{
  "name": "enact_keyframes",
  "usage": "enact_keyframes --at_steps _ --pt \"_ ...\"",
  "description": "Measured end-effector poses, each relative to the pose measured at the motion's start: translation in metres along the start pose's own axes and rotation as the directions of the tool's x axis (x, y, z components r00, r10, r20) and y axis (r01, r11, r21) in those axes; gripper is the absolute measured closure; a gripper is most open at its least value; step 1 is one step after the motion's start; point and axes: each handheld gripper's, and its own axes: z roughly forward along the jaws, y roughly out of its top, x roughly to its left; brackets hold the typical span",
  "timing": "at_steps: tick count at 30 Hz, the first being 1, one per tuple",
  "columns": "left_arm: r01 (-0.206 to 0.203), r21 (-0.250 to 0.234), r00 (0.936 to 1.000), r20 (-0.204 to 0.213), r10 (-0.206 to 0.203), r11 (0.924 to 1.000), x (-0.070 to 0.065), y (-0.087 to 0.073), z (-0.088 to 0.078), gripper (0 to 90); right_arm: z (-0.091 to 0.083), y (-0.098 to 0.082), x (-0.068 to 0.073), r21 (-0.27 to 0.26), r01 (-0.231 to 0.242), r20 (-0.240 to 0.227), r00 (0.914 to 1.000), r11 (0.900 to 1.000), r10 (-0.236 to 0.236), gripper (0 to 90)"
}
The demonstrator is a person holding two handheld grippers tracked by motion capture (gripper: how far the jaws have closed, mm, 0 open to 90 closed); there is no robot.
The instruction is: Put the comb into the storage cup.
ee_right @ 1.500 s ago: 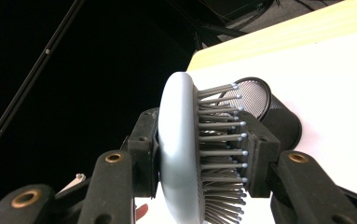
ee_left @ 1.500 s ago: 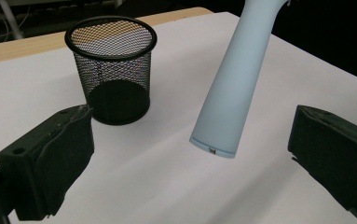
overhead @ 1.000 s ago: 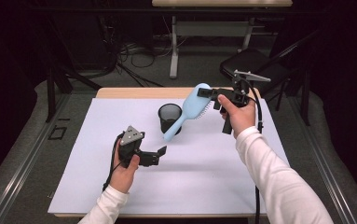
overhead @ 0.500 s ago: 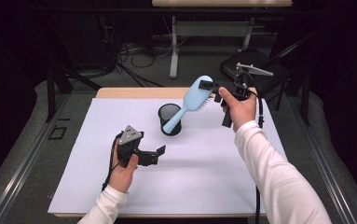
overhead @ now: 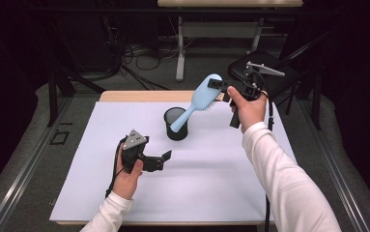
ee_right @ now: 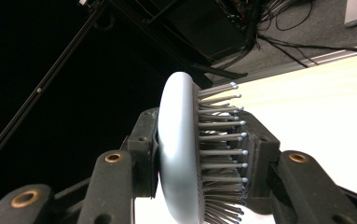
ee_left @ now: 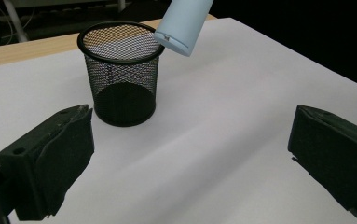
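A light blue hairbrush (overhead: 198, 100) hangs tilted in the air, its handle end pointing down at the black mesh cup (overhead: 176, 123). My right gripper (overhead: 220, 89) is shut on the brush's head, one jaw on its smooth back and the other on the bristles (ee_right: 220, 149). In the left gripper view the handle tip (ee_left: 183, 25) hovers just above the cup's rim (ee_left: 120, 44). My left gripper (overhead: 161, 160) rests low over the white sheet in front of the cup, open, with nothing between its jaws.
A white sheet (overhead: 211, 179) covers the table, with a wooden strip (overhead: 139, 95) showing at the far edge. Behind the table stand a dark chair (overhead: 269, 77) and cables on the floor.
The right hand has lifted the brush and tipped it steeper, bringing the handle end up toward the cup's mouth. The left hand has stayed where it was.
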Motion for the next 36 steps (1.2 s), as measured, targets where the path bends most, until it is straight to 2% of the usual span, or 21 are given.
enact_keyframes --at_steps 11,36 --pt "0.008 -0.006 1.0 -0.001 -0.008 1.0 0.002 0.0 -0.001 0.5 0.004 0.005 -0.003 -0.068 0.016 0.03 0.9995 0.998 -0.014 55.5" --pt "0.01 -0.007 0.9999 -0.004 -0.01 0.9999 0.005 0.0 -0.003 0.5 0.018 0.008 -0.007 -0.132 0.051 0.089 0.9953 0.99 -0.039 55.5"
